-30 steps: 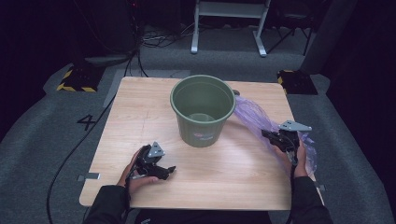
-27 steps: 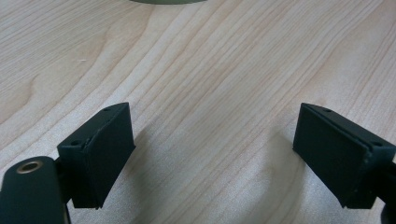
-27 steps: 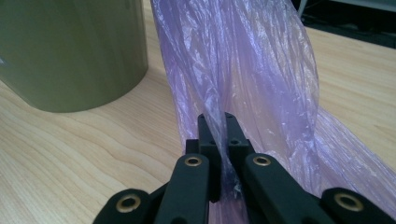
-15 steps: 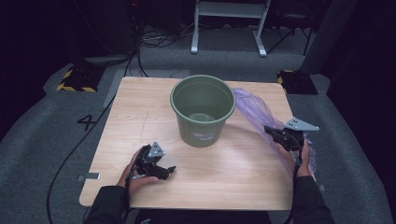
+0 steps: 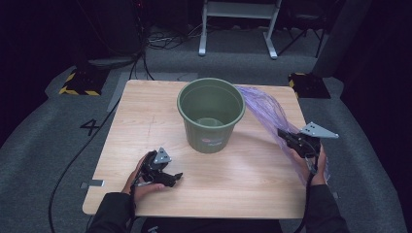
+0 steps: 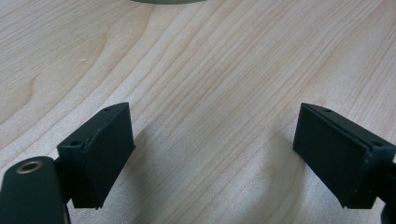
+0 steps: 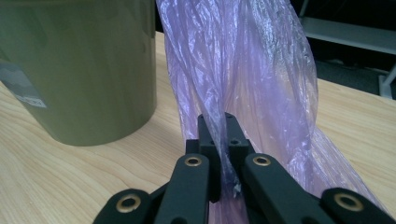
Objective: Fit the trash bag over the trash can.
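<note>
A green bucket point(image 5: 210, 114) stands upright in the middle of the wooden table point(image 5: 145, 121); its side also fills the left of the right gripper view as the bucket point(image 7: 79, 70). A thin purple plastic bag point(image 5: 265, 109) stretches from beside the bucket's rim down to my right gripper point(image 5: 283, 134), which is shut on it and held above the table's right side. The bag point(image 7: 243, 70) rises between the pinched jaws of the right gripper point(image 7: 223, 122). My left gripper point(image 5: 176, 177) rests on the table near the front left, open, and the left gripper point(image 6: 212, 154) has only bare wood between its jaws.
The table stands on grey carpet. A black cable point(image 5: 73, 160) runs along the floor at the left. A white metal frame point(image 5: 238, 24) stands behind the table, and yellow-black marked blocks point(image 5: 77, 85) lie at both far corners.
My right gripper has lifted with the purple bag, pulling it up and tauter. The left gripper has stayed put.
</note>
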### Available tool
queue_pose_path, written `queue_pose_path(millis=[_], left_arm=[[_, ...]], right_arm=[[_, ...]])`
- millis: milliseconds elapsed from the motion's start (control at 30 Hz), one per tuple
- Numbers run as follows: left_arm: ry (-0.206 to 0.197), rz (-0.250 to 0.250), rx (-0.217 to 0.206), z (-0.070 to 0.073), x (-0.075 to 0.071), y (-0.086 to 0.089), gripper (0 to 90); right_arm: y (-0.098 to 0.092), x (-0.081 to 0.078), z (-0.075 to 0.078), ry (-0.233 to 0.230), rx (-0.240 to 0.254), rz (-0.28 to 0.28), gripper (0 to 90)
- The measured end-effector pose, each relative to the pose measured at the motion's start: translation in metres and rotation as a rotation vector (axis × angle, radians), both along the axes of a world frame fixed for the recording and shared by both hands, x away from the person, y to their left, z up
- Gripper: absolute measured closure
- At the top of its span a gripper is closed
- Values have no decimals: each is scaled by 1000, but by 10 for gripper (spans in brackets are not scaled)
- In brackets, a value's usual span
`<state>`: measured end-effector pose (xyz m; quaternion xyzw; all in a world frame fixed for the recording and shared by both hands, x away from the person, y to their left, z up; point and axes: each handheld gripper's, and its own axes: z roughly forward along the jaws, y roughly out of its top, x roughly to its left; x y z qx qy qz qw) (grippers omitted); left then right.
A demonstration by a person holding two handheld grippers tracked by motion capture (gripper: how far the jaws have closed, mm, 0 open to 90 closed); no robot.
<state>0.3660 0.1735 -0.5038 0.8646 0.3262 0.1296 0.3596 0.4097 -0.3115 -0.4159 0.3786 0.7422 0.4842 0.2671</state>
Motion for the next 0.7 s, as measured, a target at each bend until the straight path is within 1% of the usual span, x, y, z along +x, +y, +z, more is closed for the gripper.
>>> queue_pose_path(millis=[100,233,300,567,700], left_arm=[[0,1,-1,0,0,0,118],[-1,-1,-1,0,1,0,117],[-2,0,-3,0,1,0,117],[-2,0,-2,0,1,0,117],[-1,4,-3,0,1,-1,117]], right_arm=[[1,0,3,-8,16,7,900],[1,-1,5,-19,20,5,900],[-1,-2,6,-20,25,-3,900],[-10,-8,16,-52,41,-24,900],[-14,-11,18,-57,51,-33,900]])
